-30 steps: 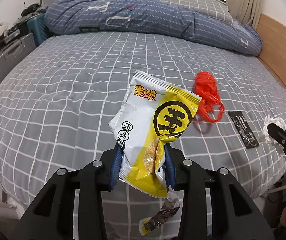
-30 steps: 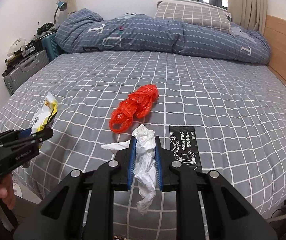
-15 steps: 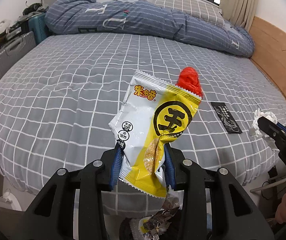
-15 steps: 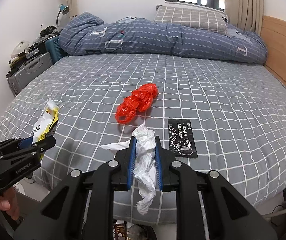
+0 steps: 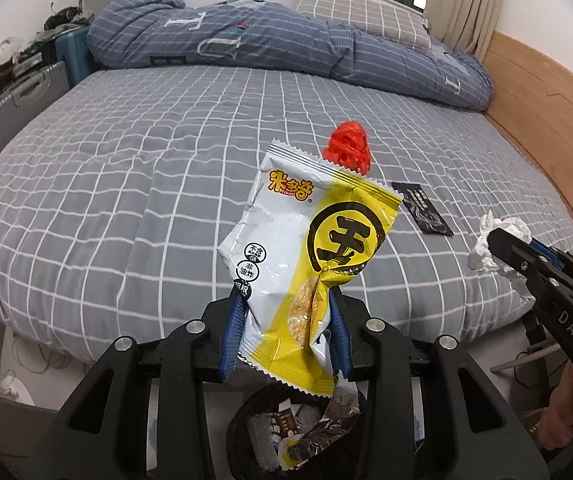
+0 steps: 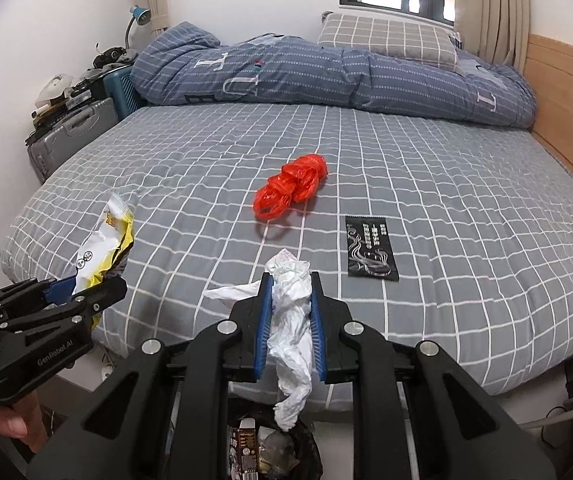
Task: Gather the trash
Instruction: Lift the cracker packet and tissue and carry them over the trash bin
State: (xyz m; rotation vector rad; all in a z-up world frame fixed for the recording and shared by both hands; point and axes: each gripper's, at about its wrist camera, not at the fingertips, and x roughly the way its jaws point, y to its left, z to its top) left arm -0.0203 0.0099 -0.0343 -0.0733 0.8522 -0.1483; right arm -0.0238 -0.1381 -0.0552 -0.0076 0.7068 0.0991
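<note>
A: We start at our left gripper [image 5: 286, 328]: its blue pads are clenched on the lower part of the yellow-and-white snack wrapper [image 5: 310, 256], which stands up between them with its torn foil tail hanging down below.

B: And our right gripper [image 6: 290, 312] is clamped on the crumpled white tissue [image 6: 292, 312]. One end pokes out above the pads, a twist dangles beneath them, and a flap sticks out to the left.

A: Directly under both of us we see the trash bin [image 6: 306, 452], lined in black, with wrappers and scraps already inside. The wrapper's foil tail hangs just over its mouth in the left wrist view; the tissue's twisted end hangs just above it in the right wrist view.

B: Neither piece is in the bin; both are gripped above it.

A: Further out, on the grey checked bed [image 6: 446, 200], we still have the red plastic bag [image 6: 290, 192] lying bunched near the middle.

B: Near it, to the right and closer to the bed's edge, the flat black sachet [image 6: 371, 247] lies apart from the bag.

A: Beyond those, the blue duvet [image 6: 306, 76] is heaped along the far side with a checked pillow [image 6: 386, 38] behind it.

B: A grey suitcase [image 6: 70, 136] stands against the wall at the left, and a hand [image 6: 18, 424] shows under our left gripper.
</note>
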